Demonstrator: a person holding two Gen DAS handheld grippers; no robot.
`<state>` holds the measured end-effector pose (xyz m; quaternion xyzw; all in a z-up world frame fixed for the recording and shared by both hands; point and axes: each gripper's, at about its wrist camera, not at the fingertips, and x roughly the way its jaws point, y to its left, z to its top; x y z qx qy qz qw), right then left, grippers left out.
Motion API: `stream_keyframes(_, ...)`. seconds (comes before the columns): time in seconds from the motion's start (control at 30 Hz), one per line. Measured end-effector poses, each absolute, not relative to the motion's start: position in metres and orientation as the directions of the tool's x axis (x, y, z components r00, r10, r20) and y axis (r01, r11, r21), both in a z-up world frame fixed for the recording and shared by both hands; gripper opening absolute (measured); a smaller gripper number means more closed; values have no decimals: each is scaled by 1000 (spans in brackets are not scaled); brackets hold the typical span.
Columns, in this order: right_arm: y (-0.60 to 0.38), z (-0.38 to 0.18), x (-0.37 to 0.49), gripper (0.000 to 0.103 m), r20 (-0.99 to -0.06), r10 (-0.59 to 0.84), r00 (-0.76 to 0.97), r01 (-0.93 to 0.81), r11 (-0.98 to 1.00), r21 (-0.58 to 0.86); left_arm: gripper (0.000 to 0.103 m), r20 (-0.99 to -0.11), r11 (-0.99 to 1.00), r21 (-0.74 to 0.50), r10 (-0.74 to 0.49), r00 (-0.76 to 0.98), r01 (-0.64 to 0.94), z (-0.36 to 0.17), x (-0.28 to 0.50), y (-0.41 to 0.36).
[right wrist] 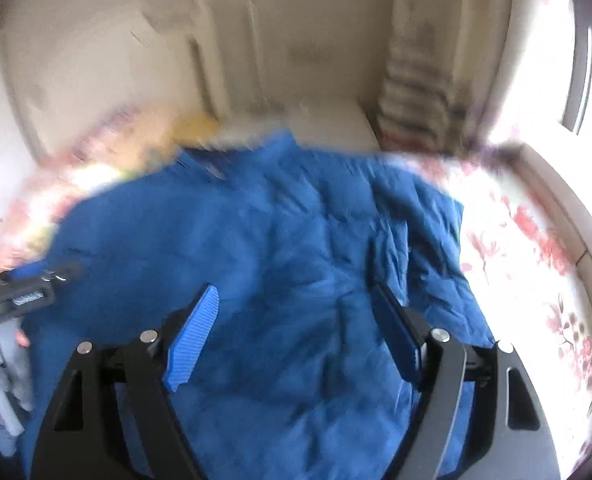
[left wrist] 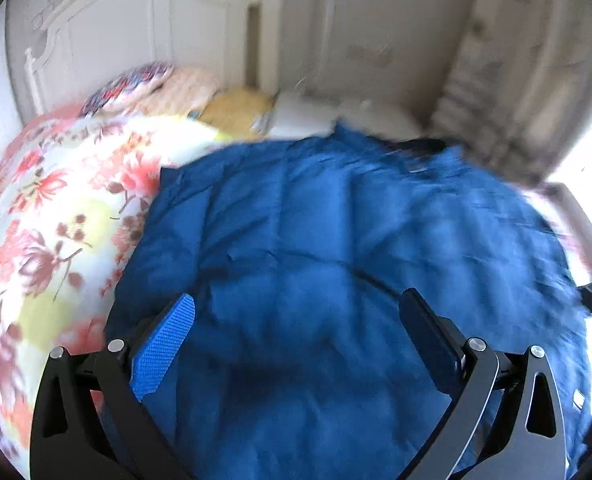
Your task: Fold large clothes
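A large blue quilted jacket (left wrist: 336,240) lies spread over a bed, covering the floral bedspread (left wrist: 43,216) from the near edge up towards the pillows. Its fabric is puffy and creased, stitched into broad panels, with the collar at the far end (both views are blurred, so finer detail is lost). In the right wrist view one side of the jacket (right wrist: 279,264) ends in a straight edge against the bright, flowered bedspread (right wrist: 536,280).

The left tool (left wrist: 296,320) hangs above the jacket with its jaws spread wide and nothing between them. The right tool (right wrist: 296,312) is likewise released, jaws apart over the blue cloth, gripping nothing.

Beyond the jacket lie a patterned pillow (left wrist: 143,84) and a yellow cushion (left wrist: 235,112) against the white headboard (left wrist: 115,28).
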<state>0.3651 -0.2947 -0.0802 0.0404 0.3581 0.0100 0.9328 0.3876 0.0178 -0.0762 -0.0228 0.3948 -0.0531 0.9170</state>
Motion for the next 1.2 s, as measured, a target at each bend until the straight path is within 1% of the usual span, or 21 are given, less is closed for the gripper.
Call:
stream_keyframes(0.1, -263, -88, 339, 78, -711, 54, 701, -96, 995, -19, 98, -741, 990, -52, -127, 659, 132, -88, 357, -2)
stream_keyframes(0.13, -253, -98, 335, 73, -730, 67, 681, -140, 989, -39, 98, -760, 989, -29, -116, 640, 144, -101, 353, -11)
stream_keyframes(0.17, -242, -112, 333, 63, -748, 64, 660, -172, 983, -68, 98, -775, 989, -6, -97, 624, 147, -111, 354, -17)
stream_keyframes(0.23, -237, -136, 340, 52, -791, 61, 608, -181, 981, -64, 99, -815, 988, 37, -58, 577, 151, -133, 362, -27)
stream_keyframes(0.3, -237, -144, 341, 52, -779, 64, 624, -168, 984, -54, 99, -822, 987, 39, -58, 566, 157, -135, 365, -28)
stream_keyframes(0.37, -236, -142, 341, 52, -789, 56, 612, -176, 982, -66, 99, -825, 984, 58, -46, 563, 166, -133, 365, -26)
stream_keyframes(0.43, -238, -139, 340, 52, -794, 50, 606, -187, 979, -81, 99, -812, 989, 87, -2, 584, 124, -128, 362, -12)
stream_keyframes(0.47, -247, -135, 337, 54, -787, 20, 616, -156, 983, -97, 99, -813, 992, 79, 9, 583, 96, -128, 364, -1)
stream_keyframes(0.53, -269, -133, 331, 57, -778, -30, 628, -79, 992, -102, 99, -818, 999, 28, 8, 575, 27, -129, 365, 27)
stream_keyframes(0.6, -301, -133, 322, 58, -770, -79, 633, 20, 996, -86, 98, -818, 997, -72, -50, 573, -16, -128, 365, 51)
stream_keyframes(0.63, -315, -136, 320, 61, -772, -100, 628, 59, 995, -81, 98, -814, 997, -78, -51, 578, -22, -128, 365, 52)
stream_keyframes(0.7, -338, -144, 314, 62, -763, -23, 646, 68, 997, 27, 98, -825, 1000, 8, 16, 565, -16, -133, 369, 38)
stream_keyframes(0.73, -341, -147, 313, 62, -760, -6, 650, 66, 997, 49, 99, -825, 999, 50, 48, 563, -12, -135, 370, 31)
stream_keyframes(0.77, -338, -147, 314, 64, -763, -18, 647, 64, 997, 30, 99, -823, 997, 76, 68, 565, -9, -135, 371, 25)
stream_keyframes(0.83, -333, -148, 315, 65, -766, -42, 641, 58, 998, -7, 99, -827, 998, 53, 52, 559, -14, -136, 373, 27)
stream_keyframes(1.0, -339, -148, 312, 68, -763, -5, 647, 53, 998, 39, 99, -829, 999, 38, 43, 557, -22, -135, 371, 34)
stream_keyframes(1.03, -341, -149, 314, 70, -764, -2, 646, 47, 998, 37, 99, -827, 999, 34, 47, 561, -34, -133, 368, 37)
stream_keyframes(1.1, -336, -146, 314, 71, -766, -27, 642, 56, 998, 12, 98, -821, 996, 31, 73, 566, -84, -125, 353, 38)
stream_keyframes(1.13, -331, -142, 311, 71, -768, -78, 636, 86, 996, -30, 98, -810, 997, -24, 22, 585, -72, -116, 339, 36)
stream_keyframes(1.17, -324, -135, 304, 71, -762, -107, 639, 109, 993, -49, 98, -801, 998, -48, -15, 599, -39, -112, 328, 28)
stream_keyframes(1.2, -310, -124, 291, 71, -735, -65, 675, 75, 997, -18, 98, -795, 999, -35, -30, 605, 3, -108, 318, 17)
